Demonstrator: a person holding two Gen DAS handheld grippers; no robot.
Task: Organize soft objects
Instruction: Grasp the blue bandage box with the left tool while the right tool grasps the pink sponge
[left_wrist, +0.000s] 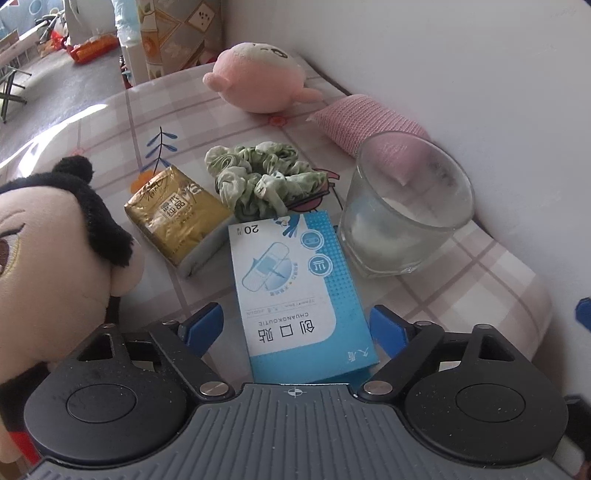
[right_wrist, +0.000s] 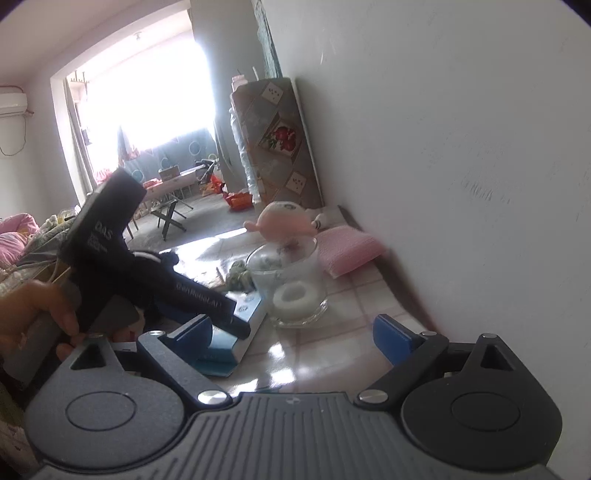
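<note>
The left claw (left_wrist: 295, 325) straddles the plaster box (left_wrist: 295, 295) on the bed (left_wrist: 461, 295), pads apart, not yet pressing. The right claw (right_wrist: 291, 336) is apart, empty. Next: likely close and lift. Scrunchie (left_wrist: 258, 177) lies beyond.

A plaster box (left_wrist: 295, 295) is seen lying flat on the checked cloth (left_wrist: 461, 284), a glass (left_wrist: 402, 218) just to its right. A patterned board (right_wrist: 280, 147) is leaned against the far wall (right_wrist: 461, 129).
</note>
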